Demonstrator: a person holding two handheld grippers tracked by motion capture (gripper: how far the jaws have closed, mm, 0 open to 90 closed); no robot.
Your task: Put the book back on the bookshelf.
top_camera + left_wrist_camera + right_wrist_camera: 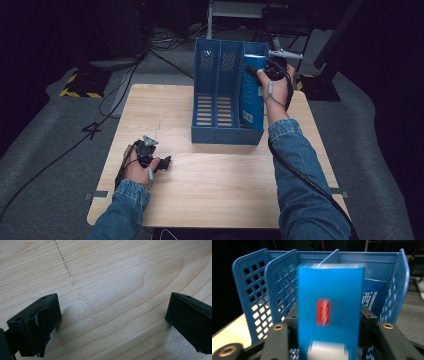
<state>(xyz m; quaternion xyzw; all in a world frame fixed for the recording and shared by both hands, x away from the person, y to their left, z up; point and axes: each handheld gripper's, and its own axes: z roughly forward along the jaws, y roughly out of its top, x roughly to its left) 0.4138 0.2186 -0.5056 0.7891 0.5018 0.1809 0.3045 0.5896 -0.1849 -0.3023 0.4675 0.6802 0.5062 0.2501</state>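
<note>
Two grippers are at work, and the right gripper (266, 70) does the job: its jaws are clenched on a blue book (329, 312), held upright at the top of the right-hand slot of the blue file rack (215, 95). In the right gripper view another blue book (373, 298) already stands in that slot behind it. The step in hand looks like filing the book; the next move calls for lowering it straight down between the dividers without catching an edge, then letting go. The left gripper (159, 162) rests low on the counter (210, 185) near its front left, jaws spread wide and holding nothing. The counter is pale wood, bare around the rack. Beyond it lie grey carpet (45, 145), trailing black cables (115, 95) and a dark room.
</note>
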